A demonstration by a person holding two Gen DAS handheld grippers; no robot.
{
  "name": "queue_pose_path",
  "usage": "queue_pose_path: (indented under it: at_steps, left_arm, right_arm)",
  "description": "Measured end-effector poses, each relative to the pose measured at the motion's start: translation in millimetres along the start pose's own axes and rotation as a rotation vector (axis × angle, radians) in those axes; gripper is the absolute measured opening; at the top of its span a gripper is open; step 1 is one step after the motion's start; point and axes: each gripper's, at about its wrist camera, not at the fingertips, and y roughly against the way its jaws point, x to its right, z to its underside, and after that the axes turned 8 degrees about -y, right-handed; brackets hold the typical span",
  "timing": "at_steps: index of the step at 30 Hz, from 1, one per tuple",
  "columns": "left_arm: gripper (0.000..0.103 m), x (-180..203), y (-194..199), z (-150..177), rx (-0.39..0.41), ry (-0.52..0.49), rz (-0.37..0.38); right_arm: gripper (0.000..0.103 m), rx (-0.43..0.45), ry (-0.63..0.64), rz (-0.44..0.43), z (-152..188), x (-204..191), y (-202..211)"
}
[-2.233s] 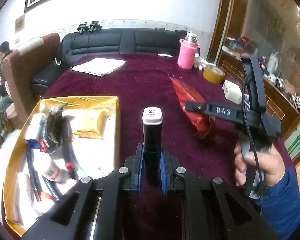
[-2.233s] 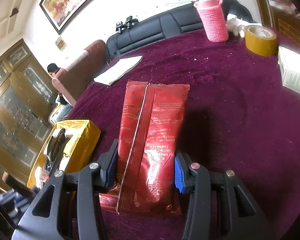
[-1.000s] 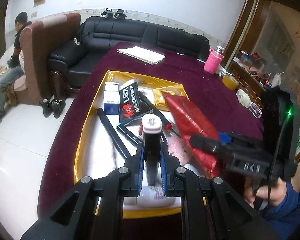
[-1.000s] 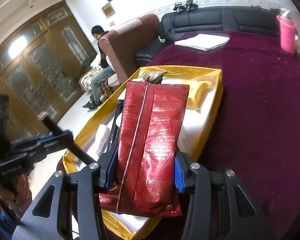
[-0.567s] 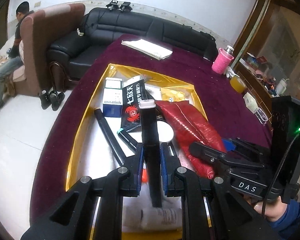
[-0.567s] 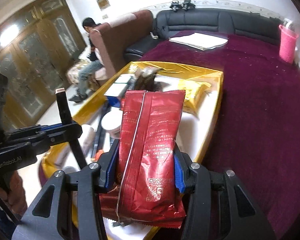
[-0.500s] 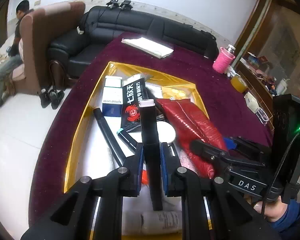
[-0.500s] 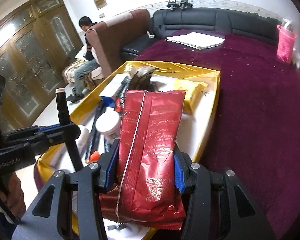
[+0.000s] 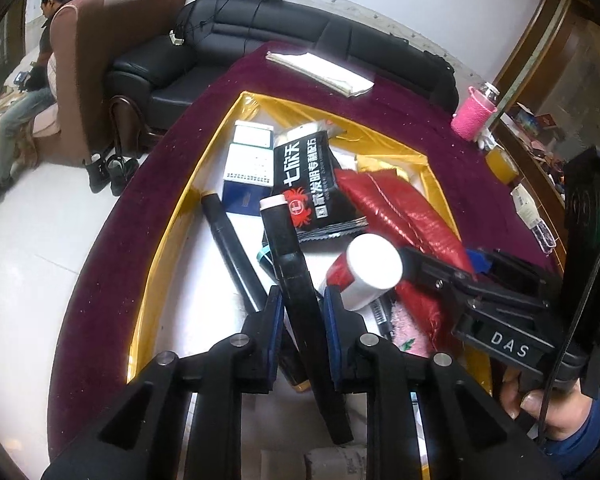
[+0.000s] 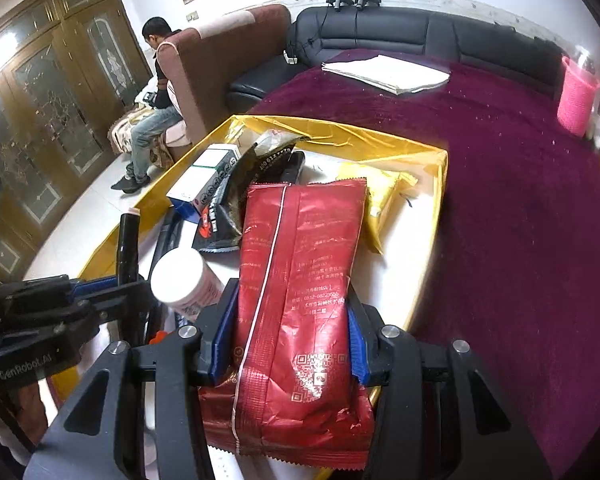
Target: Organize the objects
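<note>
Left hand-held gripper (image 9: 300, 316) opening around my marker (image 9: 290, 264); it may tip onto the bottle (image 9: 366, 270) beside it.

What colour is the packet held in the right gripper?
Red, with small pale print and a code square; the packet shows best in the right wrist view.

Marker (image 9: 290, 264) over the tray (image 9: 172, 216), left of the snack packet (image 9: 400, 216); boxes (image 9: 248, 168) behind.

Black marker (image 9: 290, 264) tilted, red packet (image 10: 300, 280) upright
</note>
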Motion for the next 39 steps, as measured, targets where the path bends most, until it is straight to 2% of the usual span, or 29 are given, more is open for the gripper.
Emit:
queue_pose_path:
  at_steps: [22,33,35,37,39]
  left_arm:
    - [0.022,21.1,-6.1,10.0,0.031,-0.101,-0.181]
    - [0.024,22.5,-2.9,12.4,0.041,-0.103,-0.197]
    - [0.036,24.4,-0.9,13.1,0.045,-0.105,-0.197]
    - [0.061,28.5,3.4,13.4,0.063,-0.114,-0.199]
    - [0.068,34.6,11.5,13.8,0.097,-0.132,-0.222]
  right_arm:
    - [0.047,-0.04,0.005,0.013,-3.0,0.3,-11.5]
    - [0.056,-0.056,0.019,0.028,3.3,-6.0,-6.8]
    - [0.057,-0.052,0.014,0.024,5.1,-6.3,-1.2]
    - [0.059,-0.032,0.01,0.021,5.6,-6.8,6.5]
    - [0.063,0.001,0.014,0.019,5.8,-8.4,18.8]
